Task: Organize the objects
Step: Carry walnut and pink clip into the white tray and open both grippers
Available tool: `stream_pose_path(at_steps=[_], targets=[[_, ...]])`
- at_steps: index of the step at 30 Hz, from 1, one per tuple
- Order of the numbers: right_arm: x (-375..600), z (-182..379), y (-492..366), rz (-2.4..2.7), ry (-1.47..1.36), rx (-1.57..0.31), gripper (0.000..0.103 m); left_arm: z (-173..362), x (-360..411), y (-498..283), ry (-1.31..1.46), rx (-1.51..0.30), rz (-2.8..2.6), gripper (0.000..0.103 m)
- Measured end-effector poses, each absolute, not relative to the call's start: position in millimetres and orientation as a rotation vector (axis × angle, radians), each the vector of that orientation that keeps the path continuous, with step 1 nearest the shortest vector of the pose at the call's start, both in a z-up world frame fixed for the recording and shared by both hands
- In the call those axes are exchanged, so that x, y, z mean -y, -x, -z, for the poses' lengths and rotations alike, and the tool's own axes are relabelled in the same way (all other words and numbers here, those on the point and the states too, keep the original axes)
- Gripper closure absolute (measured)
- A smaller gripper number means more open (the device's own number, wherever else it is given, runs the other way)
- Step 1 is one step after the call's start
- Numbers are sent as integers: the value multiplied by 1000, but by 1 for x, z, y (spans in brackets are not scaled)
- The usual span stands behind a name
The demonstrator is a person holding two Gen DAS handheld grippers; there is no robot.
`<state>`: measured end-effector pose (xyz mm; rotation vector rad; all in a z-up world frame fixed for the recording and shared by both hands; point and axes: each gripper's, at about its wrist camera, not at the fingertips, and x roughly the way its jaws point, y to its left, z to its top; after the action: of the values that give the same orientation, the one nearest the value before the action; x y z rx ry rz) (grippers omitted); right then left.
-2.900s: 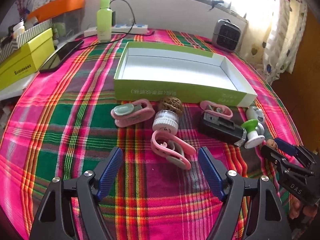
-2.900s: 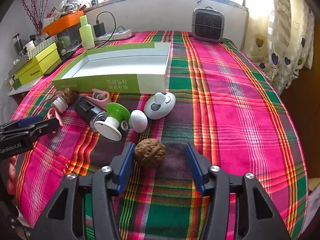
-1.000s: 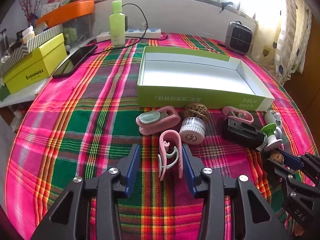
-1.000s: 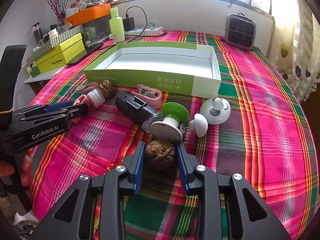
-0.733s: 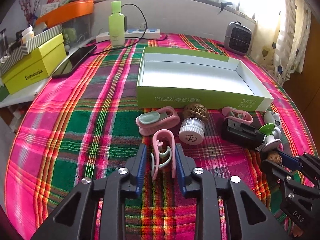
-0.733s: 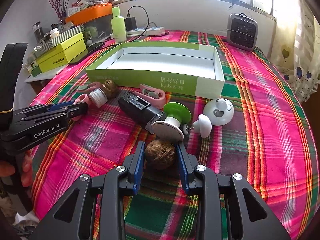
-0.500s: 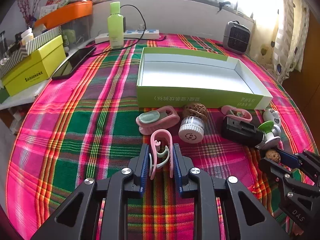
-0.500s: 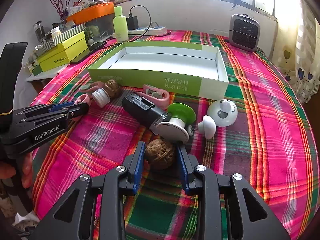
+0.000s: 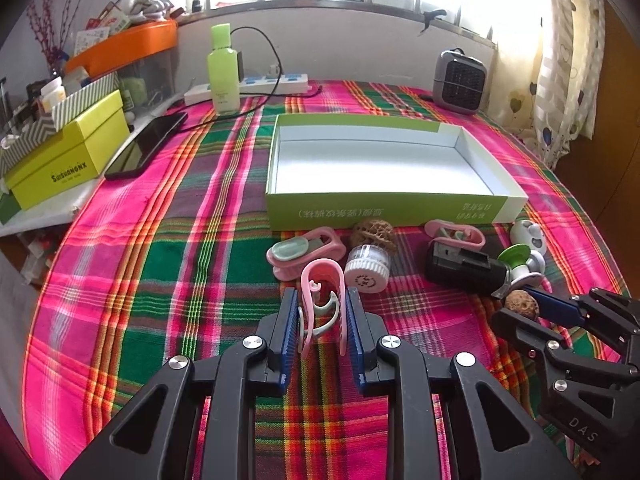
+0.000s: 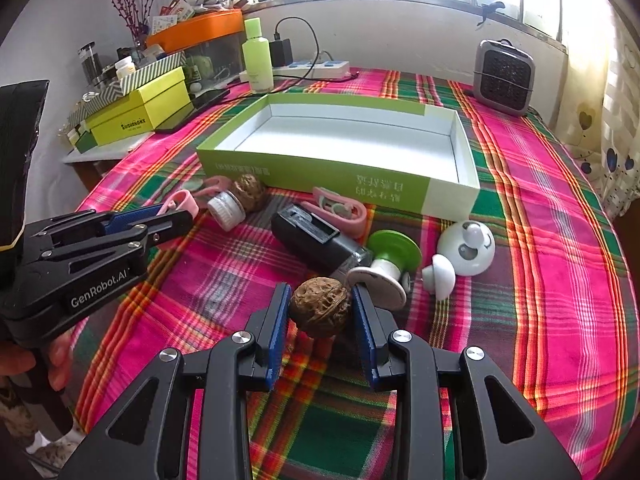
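Observation:
My left gripper (image 9: 322,312) is shut on a pink clip (image 9: 322,300) and holds it just above the plaid cloth. My right gripper (image 10: 320,312) is shut on a brown walnut (image 10: 319,306), also seen in the left wrist view (image 9: 521,305). The empty green box (image 9: 384,210) with a white inside lies beyond both. In front of it lie another pink clip (image 9: 306,251), a white-capped jar (image 9: 367,272), a second walnut (image 9: 374,232), a third pink clip (image 9: 454,234), a black device (image 9: 464,268) and a green-and-white spool (image 9: 520,264).
A white round toy (image 10: 466,248) and a white cap (image 10: 439,276) lie right of the spool. A yellow box (image 9: 60,160), a phone (image 9: 148,144), a green bottle (image 9: 223,72), a power strip (image 9: 256,84) and a small heater (image 9: 460,82) stand at the back.
Both grippers closed from open, the left on the pink clip and the right on the walnut. Both have since lifted and drawn back a little with their objects.

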<state>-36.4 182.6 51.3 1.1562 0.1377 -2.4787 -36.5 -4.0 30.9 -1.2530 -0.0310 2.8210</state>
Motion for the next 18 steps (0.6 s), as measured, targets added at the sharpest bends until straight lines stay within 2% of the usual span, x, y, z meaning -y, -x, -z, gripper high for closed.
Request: stream_pose_path(at_steps=[18], targets=[[-180, -74, 52, 2487, -1083, -116, 71, -50, 9, 50, 1222, 99, -2793, 82]])
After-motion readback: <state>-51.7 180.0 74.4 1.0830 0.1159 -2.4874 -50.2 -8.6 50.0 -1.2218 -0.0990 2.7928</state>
